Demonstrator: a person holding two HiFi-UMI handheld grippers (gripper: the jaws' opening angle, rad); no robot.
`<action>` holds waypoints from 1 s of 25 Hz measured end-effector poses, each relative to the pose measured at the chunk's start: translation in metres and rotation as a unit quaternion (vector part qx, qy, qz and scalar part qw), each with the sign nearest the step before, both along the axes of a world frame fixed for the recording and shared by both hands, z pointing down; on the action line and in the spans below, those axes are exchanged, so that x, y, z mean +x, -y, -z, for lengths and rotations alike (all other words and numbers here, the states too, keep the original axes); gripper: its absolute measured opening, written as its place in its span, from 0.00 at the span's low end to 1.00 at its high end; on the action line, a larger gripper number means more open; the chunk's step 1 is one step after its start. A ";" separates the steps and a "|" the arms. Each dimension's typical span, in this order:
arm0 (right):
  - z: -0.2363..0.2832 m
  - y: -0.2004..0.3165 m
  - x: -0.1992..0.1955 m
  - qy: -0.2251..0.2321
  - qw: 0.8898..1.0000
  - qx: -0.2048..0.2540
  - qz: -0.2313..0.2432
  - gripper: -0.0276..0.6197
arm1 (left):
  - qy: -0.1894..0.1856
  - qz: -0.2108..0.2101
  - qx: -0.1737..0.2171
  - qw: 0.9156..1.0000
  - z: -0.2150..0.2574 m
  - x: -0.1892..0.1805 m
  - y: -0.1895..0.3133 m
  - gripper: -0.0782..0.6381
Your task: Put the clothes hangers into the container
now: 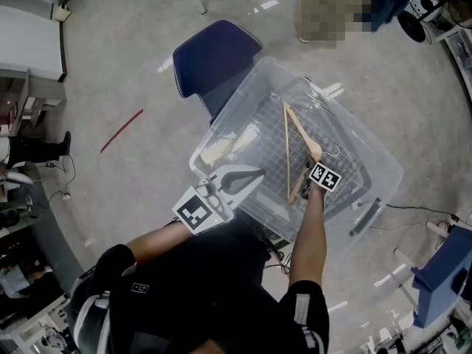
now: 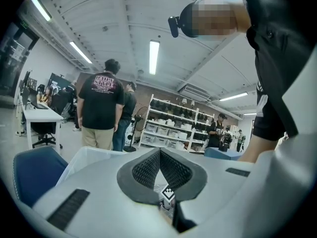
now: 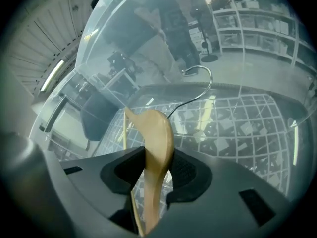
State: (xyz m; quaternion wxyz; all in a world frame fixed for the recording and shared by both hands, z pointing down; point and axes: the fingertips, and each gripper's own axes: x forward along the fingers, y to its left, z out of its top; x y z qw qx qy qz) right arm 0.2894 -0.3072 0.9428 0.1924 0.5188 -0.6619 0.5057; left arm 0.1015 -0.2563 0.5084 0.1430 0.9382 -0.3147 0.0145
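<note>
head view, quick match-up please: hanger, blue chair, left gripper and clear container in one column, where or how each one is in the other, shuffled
Things:
1 wooden hanger
2 blue chair
3 left gripper
4 clear container

States:
a jaws together, nothing held
b see-through, hanger inside it
c between the jaws of the right gripper
d beside the container, on its far side

Pairs: 1-c, 2-d, 3-a, 4-b

I see a grey floor, a blue chair at twelve o'clock, a red strip at ten and ceiling strip lights.
</note>
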 end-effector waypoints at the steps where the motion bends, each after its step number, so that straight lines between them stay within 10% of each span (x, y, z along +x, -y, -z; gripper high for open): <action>1: -0.003 0.000 0.002 -0.005 1.000 -0.005 -0.001 0.30 | 0.002 0.001 -0.002 1.000 -0.001 0.000 0.000 0.14; 25: 0.008 -0.047 0.023 -0.107 0.990 -0.088 0.002 0.36 | -0.019 0.006 0.018 1.000 0.031 -0.027 -0.033 0.14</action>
